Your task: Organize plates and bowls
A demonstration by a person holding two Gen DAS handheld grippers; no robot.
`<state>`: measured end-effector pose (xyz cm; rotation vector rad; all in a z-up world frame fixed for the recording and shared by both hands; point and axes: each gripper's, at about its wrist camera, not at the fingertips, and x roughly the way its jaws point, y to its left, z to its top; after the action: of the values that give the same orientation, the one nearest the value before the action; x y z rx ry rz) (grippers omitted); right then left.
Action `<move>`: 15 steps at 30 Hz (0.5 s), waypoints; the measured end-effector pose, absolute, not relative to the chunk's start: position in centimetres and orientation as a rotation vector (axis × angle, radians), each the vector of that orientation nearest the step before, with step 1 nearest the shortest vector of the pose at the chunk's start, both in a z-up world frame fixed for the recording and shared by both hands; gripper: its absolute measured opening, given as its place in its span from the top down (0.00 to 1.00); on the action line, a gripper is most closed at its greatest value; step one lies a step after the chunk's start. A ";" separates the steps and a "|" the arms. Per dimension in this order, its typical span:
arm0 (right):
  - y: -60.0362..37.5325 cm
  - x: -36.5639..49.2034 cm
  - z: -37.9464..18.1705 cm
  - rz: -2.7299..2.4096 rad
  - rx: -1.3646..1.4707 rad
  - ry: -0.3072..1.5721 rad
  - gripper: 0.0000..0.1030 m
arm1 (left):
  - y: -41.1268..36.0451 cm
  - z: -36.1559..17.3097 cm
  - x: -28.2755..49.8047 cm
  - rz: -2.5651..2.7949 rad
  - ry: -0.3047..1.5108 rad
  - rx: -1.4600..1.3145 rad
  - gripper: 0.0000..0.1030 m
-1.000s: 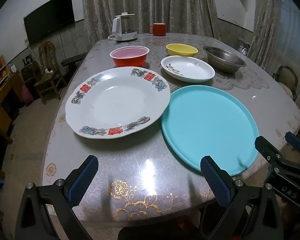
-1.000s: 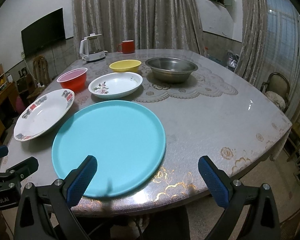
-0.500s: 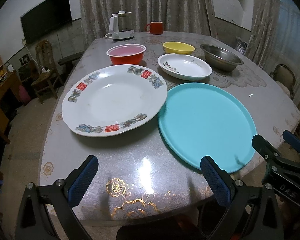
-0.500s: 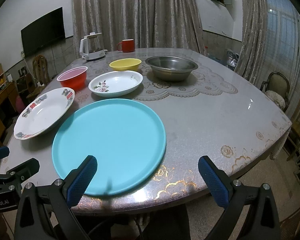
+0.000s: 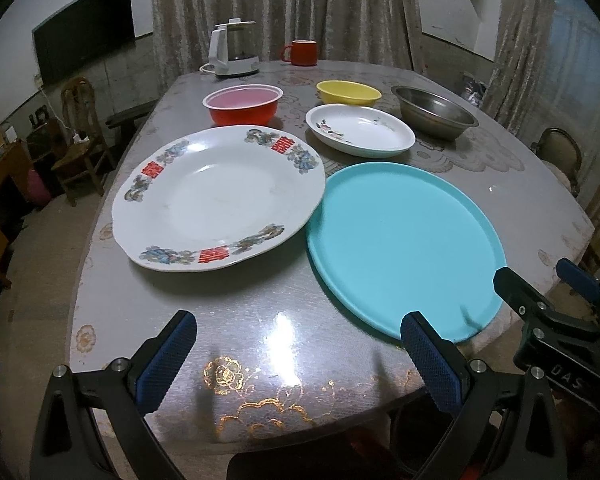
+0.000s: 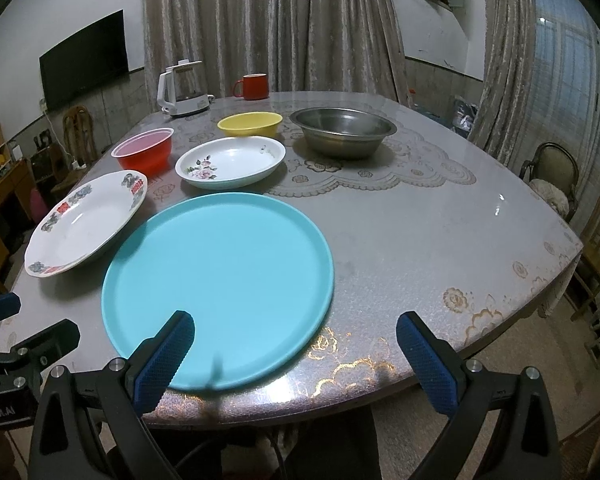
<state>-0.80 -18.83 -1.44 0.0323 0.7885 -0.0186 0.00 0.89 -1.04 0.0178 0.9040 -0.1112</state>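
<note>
Table (image 5: 260, 320) with plates (image 5: 220, 196), bowls (image 5: 242, 104)

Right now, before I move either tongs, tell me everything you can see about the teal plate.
The teal plate is large, round and flat with a low raised rim, matte, plastic by the look, and empty. It lies level near the table's front edge, apart from the oval floral dish. The patterned white plate's rim meets or slightly overlaps its left edge. Both tongs, left and right, are open, neither gripping it.
</note>
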 end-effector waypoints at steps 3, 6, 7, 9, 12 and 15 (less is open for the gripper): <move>-18.8 -0.7 -1.4 -0.019 0.029 0.789 0.00 | 0.9 -1.1 0.1 -0.122 0.906 0.013 0.00; -18.8 -0.6 -1.5 -0.021 0.027 0.795 0.00 | 0.9 -1.1 0.2 -0.133 0.912 0.010 0.00; -18.8 -0.6 -1.5 -0.020 0.027 0.797 0.00 | 0.9 -1.2 0.3 -0.139 0.914 0.008 0.00; -18.8 -0.5 -1.4 -0.024 0.024 0.800 0.00 | 1.0 -1.1 0.3 -0.151 0.913 0.001 0.00; -18.8 -0.5 -1.4 -0.027 0.022 0.802 0.00 | 1.0 -1.2 0.5 -0.157 0.915 -0.001 0.00; -18.8 -0.4 -1.3 -0.027 0.018 0.800 0.00 | 1.1 -1.1 0.5 -0.165 0.913 -0.004 0.00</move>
<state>-0.36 -18.77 -1.34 0.0177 0.8004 -0.0268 0.54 1.10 -1.12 -0.0045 0.9134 -0.1654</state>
